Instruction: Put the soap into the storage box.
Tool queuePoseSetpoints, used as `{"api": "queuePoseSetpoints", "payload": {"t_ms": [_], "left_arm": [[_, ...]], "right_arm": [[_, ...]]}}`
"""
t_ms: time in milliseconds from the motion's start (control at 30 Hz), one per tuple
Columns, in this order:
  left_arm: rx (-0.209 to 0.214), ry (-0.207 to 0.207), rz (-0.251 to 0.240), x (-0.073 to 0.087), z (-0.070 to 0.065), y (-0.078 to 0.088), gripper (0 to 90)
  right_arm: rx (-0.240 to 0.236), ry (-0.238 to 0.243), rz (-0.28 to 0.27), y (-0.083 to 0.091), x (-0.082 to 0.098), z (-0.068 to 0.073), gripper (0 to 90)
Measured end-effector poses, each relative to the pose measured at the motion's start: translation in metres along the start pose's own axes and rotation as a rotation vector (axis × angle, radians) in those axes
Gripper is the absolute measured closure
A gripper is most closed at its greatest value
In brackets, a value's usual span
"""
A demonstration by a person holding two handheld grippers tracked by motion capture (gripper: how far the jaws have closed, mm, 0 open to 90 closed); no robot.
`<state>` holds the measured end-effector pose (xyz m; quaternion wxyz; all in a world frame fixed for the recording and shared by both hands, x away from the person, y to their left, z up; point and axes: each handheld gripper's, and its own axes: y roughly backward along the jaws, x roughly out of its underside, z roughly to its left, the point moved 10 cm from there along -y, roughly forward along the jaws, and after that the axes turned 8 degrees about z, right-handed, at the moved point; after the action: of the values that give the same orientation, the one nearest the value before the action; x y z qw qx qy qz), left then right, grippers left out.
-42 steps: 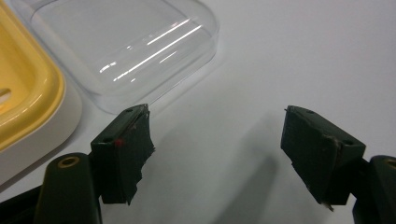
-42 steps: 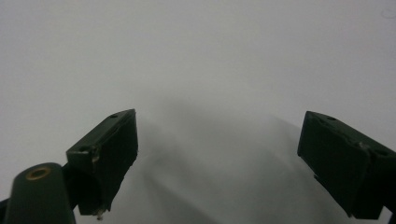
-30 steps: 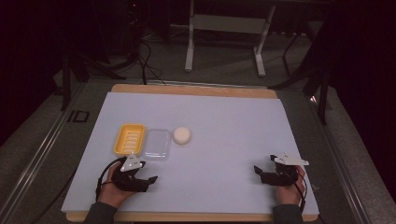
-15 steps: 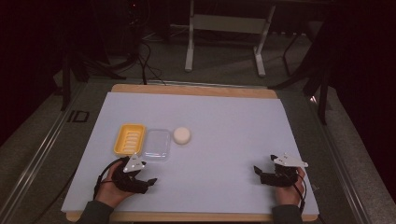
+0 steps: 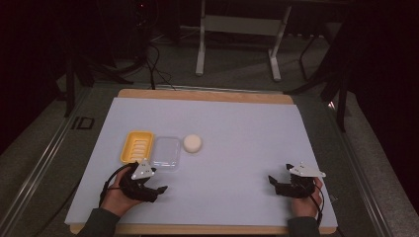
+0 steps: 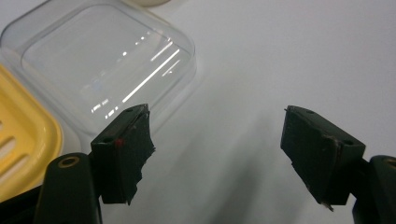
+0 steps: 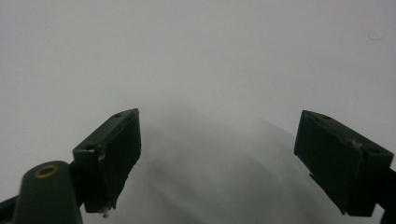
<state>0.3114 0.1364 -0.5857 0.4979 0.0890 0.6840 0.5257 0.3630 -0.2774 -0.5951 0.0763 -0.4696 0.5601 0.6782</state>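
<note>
White table (image 5: 237, 128), wood edges. Yellow tray (image 5: 137, 146) at left-centre, clear lid (image 5: 165, 153) touching its right side, round white soap (image 5: 192, 143) just right of the lid. Left gripper (image 5: 157, 190) near the front-left edge, held in a hand (image 5: 118, 195), jaws wide apart with nothing between; in its own view the clear lid (image 6: 102, 60) sits just ahead of the left jaw, yellow tray (image 6: 23, 144) beside it. Right gripper (image 5: 272, 181) front-right, well apart from the items, jaws wide and empty over bare table (image 7: 196, 56).
</note>
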Motion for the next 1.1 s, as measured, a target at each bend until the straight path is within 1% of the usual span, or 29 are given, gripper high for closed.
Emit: {"api": "queuePoseSetpoints", "payload": {"t_ms": [67,100,133,233,333,433,467,500,700,867,967,1033,1100], "left_arm": [[-0.006,-0.012,0.000,-0.006,0.001,0.002,24.8],[-0.006,-0.012,0.000,-0.006,0.001,0.002,24.9],[-0.012,-0.016,0.001,-0.009,0.003,0.003,24.9],[-0.025,-0.017,0.006,-0.012,0.005,0.003,24.9],[-0.026,-0.026,0.014,-0.016,0.006,0.002,24.9],[-0.024,-0.047,0.027,-0.020,0.006,0.001,24.9],[-0.032,-0.072,0.054,-0.021,0.007,0.000,24.9],[-0.036,-0.076,0.061,-0.021,0.008,0.000,24.9],[-0.037,-0.086,0.067,-0.025,0.011,0.002,24.9],[-0.047,-0.106,0.084,-0.027,0.013,0.000,24.8],[-0.054,-0.109,0.083,-0.032,0.017,0.001,24.8],[-0.051,-0.111,0.082,-0.035,0.019,0.001,24.8],[-0.057,-0.124,0.093,-0.038,0.022,0.000,24.8]], "right_arm": [[-0.002,0.001,0.000,0.000,0.000,0.000,15.9],[-0.002,0.001,0.000,0.000,0.000,0.000,15.9],[-0.004,0.002,-0.001,0.000,0.000,0.000,15.9],[-0.007,0.002,0.000,0.000,0.000,0.001,15.9],[-0.009,0.001,-0.004,0.000,0.000,0.000,16.0],[-0.012,-0.005,-0.011,0.001,0.000,0.000,16.0],[-0.011,-0.004,-0.011,0.001,0.000,0.000,16.0],[-0.011,-0.003,-0.010,0.001,0.000,0.000,16.0],[-0.012,-0.006,-0.011,0.002,0.000,0.000,15.9],[-0.011,-0.007,-0.013,0.002,0.000,0.000,15.9],[-0.012,-0.007,-0.013,0.002,0.000,0.000,16.0],[-0.012,-0.009,-0.014,0.002,-0.001,0.000,16.0],[-0.012,-0.010,-0.016,0.002,-0.001,0.000,15.9]]}}
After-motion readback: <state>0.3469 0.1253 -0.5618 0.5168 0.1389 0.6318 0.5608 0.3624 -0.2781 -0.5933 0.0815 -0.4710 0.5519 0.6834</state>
